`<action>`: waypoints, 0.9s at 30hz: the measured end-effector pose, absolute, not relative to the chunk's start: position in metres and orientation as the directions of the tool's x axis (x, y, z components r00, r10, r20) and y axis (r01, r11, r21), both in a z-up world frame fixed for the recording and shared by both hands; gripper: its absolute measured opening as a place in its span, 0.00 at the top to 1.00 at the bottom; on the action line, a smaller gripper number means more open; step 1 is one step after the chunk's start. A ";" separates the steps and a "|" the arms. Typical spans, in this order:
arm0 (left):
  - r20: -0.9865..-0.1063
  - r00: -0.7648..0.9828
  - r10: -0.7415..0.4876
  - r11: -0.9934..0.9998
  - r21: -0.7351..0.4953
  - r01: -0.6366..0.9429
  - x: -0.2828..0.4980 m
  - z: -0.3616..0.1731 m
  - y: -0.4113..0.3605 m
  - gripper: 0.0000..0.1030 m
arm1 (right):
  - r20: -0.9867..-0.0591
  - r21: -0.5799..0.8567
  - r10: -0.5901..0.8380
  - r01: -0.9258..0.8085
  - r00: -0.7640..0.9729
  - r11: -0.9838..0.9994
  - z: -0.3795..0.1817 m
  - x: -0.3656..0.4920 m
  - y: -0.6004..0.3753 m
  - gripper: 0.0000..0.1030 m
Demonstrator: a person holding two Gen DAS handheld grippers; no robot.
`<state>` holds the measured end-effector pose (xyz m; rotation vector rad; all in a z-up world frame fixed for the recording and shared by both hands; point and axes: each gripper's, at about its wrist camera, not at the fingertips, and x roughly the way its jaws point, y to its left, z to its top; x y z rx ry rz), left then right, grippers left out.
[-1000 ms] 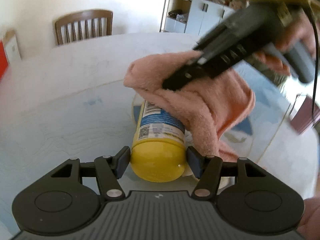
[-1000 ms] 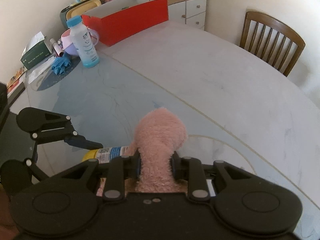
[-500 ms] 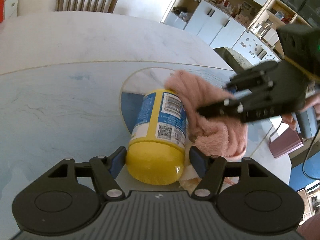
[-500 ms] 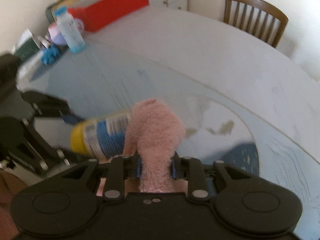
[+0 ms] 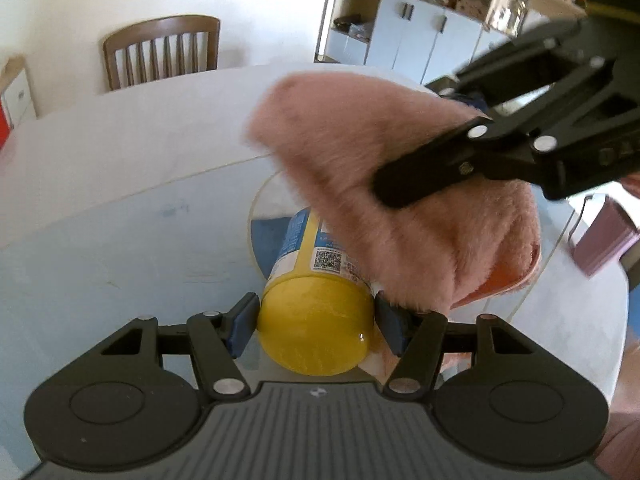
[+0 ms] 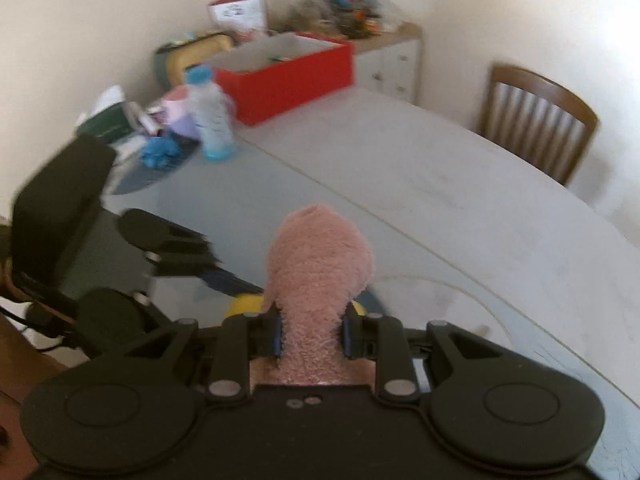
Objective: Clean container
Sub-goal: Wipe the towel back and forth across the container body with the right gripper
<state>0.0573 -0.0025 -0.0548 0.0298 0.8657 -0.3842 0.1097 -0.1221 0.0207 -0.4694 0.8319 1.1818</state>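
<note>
My left gripper clamps the yellow container by its rigid, probably slick cap end (lying tilted just over the table), while my right gripper pinches the soft pink cloth draped against its label.

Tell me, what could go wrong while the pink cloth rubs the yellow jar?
1. The left gripper pinches only the jar's smooth round yellow end, so a hard rub might twist the jar or make it slip out.
2. The cloth hangs right by one left finger and could snag there.
3. The right gripper squeezes only a narrow bunch of cloth, which might pull loose mid-wipe.
</note>
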 end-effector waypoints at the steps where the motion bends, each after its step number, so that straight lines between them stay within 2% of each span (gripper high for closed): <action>1: -0.748 0.586 -0.310 0.931 -0.113 0.348 0.057 -0.053 -0.005 0.39 | -0.773 0.108 0.622 -0.942 0.122 0.318 0.022 0.106 -0.118 0.76; 9: -0.752 0.587 -0.300 0.920 -0.066 0.386 0.053 -0.040 -0.007 0.40 | -0.800 0.081 0.595 -0.969 0.077 0.234 0.006 0.089 -0.097 0.76; 23: -0.748 0.583 -0.319 0.915 -0.082 0.395 0.057 -0.044 0.001 0.40 | -0.839 0.052 0.504 -0.891 0.206 0.452 -0.025 0.161 -0.116 0.76; 27: -0.749 0.578 -0.323 0.915 -0.092 0.393 0.055 -0.046 0.001 0.40 | -0.848 0.113 0.499 -0.859 0.179 0.500 -0.040 0.173 -0.126 0.76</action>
